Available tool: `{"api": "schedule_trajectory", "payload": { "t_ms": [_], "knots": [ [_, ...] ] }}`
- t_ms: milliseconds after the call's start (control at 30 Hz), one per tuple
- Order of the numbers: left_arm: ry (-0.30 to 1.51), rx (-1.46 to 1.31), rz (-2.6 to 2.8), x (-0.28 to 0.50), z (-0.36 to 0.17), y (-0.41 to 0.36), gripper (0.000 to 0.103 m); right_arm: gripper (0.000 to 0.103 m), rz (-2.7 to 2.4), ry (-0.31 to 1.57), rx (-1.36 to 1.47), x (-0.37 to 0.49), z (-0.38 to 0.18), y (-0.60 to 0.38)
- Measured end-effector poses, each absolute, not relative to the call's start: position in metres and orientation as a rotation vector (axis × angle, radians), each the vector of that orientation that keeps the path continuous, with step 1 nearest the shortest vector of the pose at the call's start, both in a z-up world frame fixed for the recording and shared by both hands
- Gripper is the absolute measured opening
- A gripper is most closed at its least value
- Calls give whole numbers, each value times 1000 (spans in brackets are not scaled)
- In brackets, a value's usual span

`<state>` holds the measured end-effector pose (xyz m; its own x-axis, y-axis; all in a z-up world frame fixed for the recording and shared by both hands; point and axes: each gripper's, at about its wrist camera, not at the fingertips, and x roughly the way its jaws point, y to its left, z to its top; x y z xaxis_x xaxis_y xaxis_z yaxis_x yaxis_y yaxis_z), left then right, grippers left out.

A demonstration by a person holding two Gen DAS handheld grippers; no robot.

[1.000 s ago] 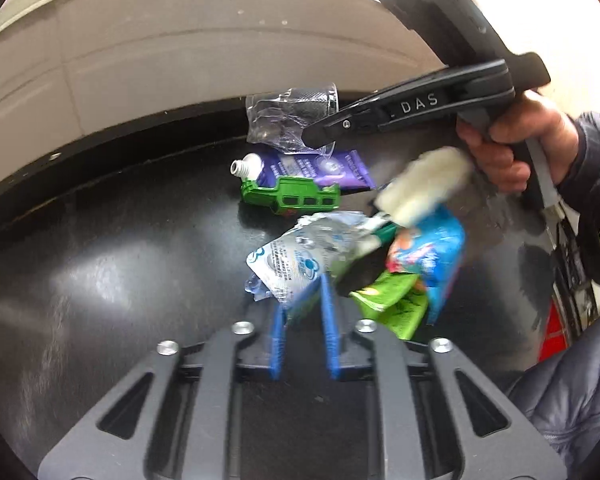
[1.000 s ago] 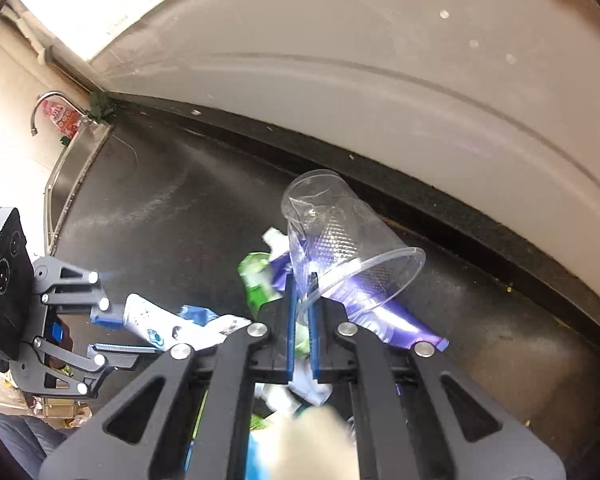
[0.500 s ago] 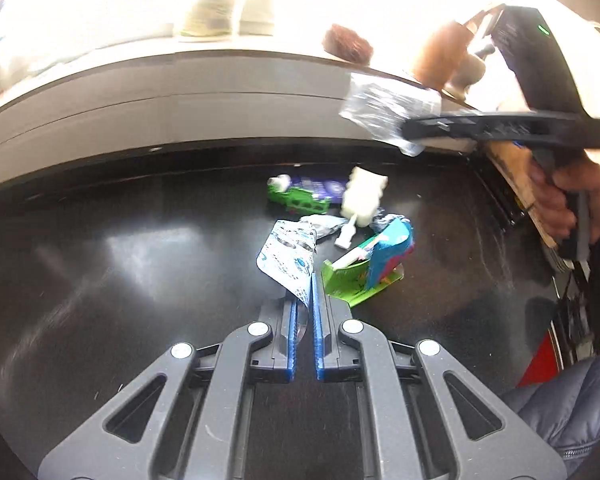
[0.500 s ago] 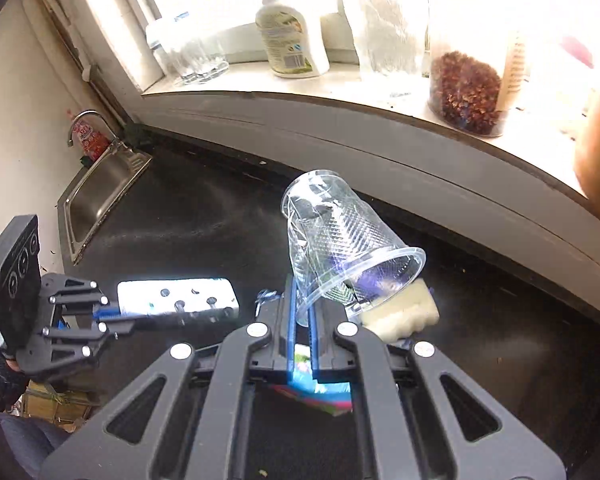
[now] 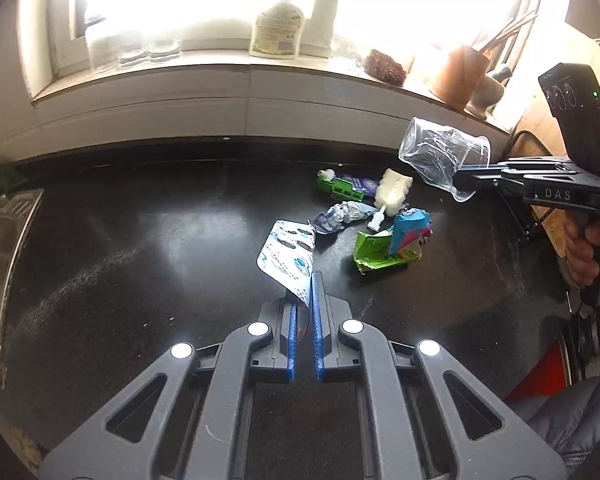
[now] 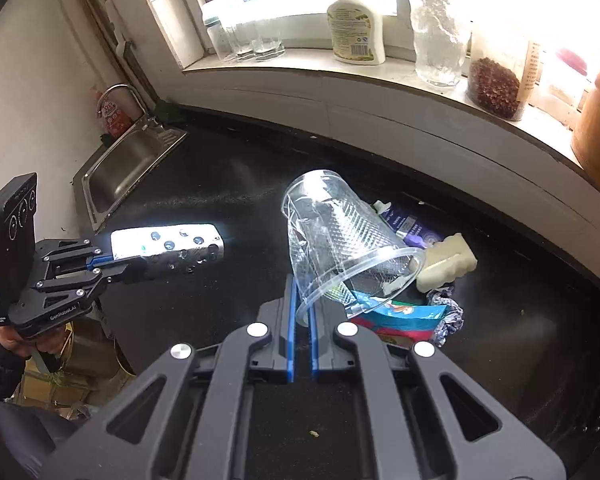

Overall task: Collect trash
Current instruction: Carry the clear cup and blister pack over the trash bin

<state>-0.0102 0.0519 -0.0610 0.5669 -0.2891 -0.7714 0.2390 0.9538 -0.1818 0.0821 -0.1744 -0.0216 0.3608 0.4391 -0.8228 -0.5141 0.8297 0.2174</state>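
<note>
My left gripper (image 5: 305, 280) is shut on a white and blue foil pouch (image 5: 288, 256), held above the black counter (image 5: 140, 240); it also shows in the right wrist view (image 6: 168, 246). My right gripper (image 6: 302, 284) is shut on the rim of a clear crumpled plastic cup (image 6: 340, 240), lifted off the counter; the cup also shows in the left wrist view (image 5: 440, 160). A trash pile lies on the counter: a green carton (image 5: 380, 254), a blue wrapper (image 5: 410, 228), crumpled foil (image 5: 340, 216), a white foam piece (image 5: 392, 188) and a purple pack (image 5: 356, 184).
A steel sink (image 6: 128, 164) with a tap sits at the counter's left end. The window sill (image 6: 380, 68) holds a soap bottle (image 6: 354, 28), glasses and jars. A wooden utensil holder (image 5: 462, 76) stands on the sill at right.
Both grippers have risen and pulled back from the trash pile, carrying the pouch and the cup higher. The pile now lies farther away.
</note>
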Motion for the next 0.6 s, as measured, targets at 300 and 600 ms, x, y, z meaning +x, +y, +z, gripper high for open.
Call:
{"api": "schedule_trajectory", "payload": {
  "t_ms": [300, 600],
  "knots": [
    [887, -112, -92, -78, -48, 125, 6, 6, 822, 1031, -175, 47, -19, -68],
    [934, -241, 336, -207, -63, 236, 6, 6, 1207, 1060, -329, -45, -40, 111]
  ]
}}
